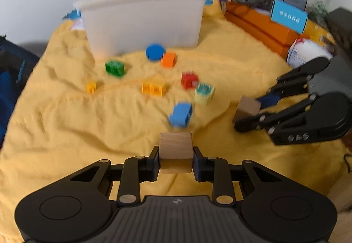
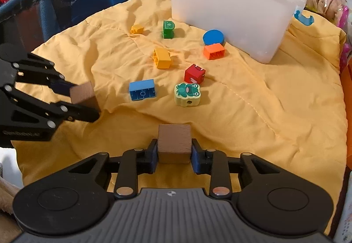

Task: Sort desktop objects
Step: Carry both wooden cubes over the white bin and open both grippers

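Two grippers, left and right, each clamped one wooden cube; apparently nine toys lay before one white bin.

- Two plain wooden cubes: one clamped in the right gripper, the other in the left gripper.
- Two yellow plastic building bricks: a larger one and a small one.
- One blue plastic brick.
- One green brick.
- One orange brick.
- One red printed cube.
- One frog-faced wooden bead.
- One blue round disc.
- One white translucent plastic bin.
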The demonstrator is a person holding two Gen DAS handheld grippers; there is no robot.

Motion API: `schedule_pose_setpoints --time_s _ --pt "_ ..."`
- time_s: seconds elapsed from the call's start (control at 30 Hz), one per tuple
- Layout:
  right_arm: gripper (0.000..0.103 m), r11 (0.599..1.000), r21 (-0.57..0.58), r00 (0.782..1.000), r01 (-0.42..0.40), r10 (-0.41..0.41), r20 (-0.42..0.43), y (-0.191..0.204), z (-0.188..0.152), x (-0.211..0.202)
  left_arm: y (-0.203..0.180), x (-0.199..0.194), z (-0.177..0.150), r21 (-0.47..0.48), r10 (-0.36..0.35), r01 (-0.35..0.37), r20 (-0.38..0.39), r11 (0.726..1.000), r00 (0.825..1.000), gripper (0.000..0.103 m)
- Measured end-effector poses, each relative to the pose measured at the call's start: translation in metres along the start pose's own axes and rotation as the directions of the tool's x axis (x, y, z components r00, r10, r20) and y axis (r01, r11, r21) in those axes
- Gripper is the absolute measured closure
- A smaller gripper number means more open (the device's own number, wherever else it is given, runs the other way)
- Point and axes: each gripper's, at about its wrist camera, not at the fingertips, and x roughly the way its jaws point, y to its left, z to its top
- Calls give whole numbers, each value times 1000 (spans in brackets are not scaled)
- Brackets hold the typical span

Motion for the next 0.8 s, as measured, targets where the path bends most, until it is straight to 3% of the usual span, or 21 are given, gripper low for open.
schedule_pose_setpoints --time_s 0.2,0.43,0.8 --pt "70 1000 18 998 21 -22 59 -10 26 -23 8 -25 41 -8 24 -24 90 1000 996 71" --pt "70 997 38 989 72 -77 127 -27 70 -48 21 -43 90 -25 55 -51 200 998 978 71" --pt "70 984 0 949 178 -172 266 -48 134 -76 37 -59 160 72 88 -115 305 991 948 71"
